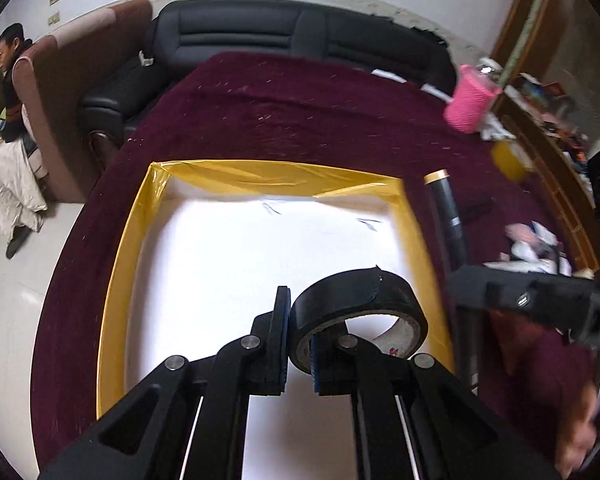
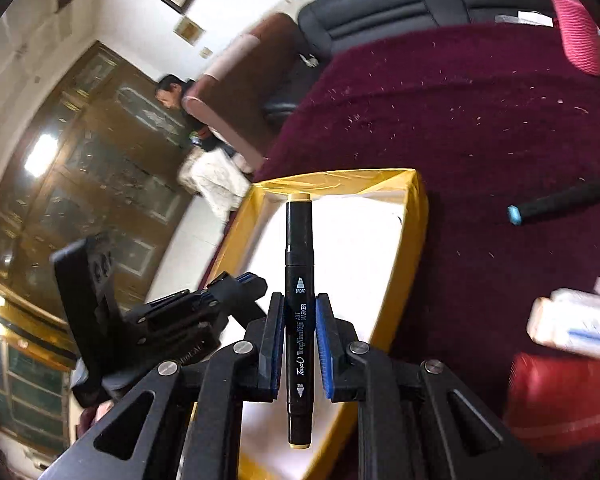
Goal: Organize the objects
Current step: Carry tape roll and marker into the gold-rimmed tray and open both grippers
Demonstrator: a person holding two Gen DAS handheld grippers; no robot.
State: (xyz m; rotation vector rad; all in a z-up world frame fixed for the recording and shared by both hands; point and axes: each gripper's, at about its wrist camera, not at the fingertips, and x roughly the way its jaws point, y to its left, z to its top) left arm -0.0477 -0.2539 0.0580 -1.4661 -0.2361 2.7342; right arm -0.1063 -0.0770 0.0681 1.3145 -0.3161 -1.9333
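The left gripper (image 1: 299,344) is pinching the wall of a black tape roll (image 1: 360,304), its jaws closed as tight as they go on the band, one pad outside the ring and one inside. The roll is hanging over the white floor of the box (image 1: 128,240), toward the box's 4 o'clock corner in the left wrist view. The box's yellow-taped rim is sitting on the maroon cloth (image 1: 300,112).

The right gripper (image 2: 300,344) is clamping a black marker (image 2: 299,280) by its middle, jaws nearly closed, pads pressing both sides. The marker is pointing to 12 o'clock with cream caps at both ends, its far end reaching over the box's far rim in the right wrist view.

Further out on the cloth, a second marker with blue caps (image 2: 564,200) is lying at 2 o'clock from the right gripper, well apart from the box. A pink cup (image 1: 472,100) is standing at 1 o'clock near the cloth's edge.
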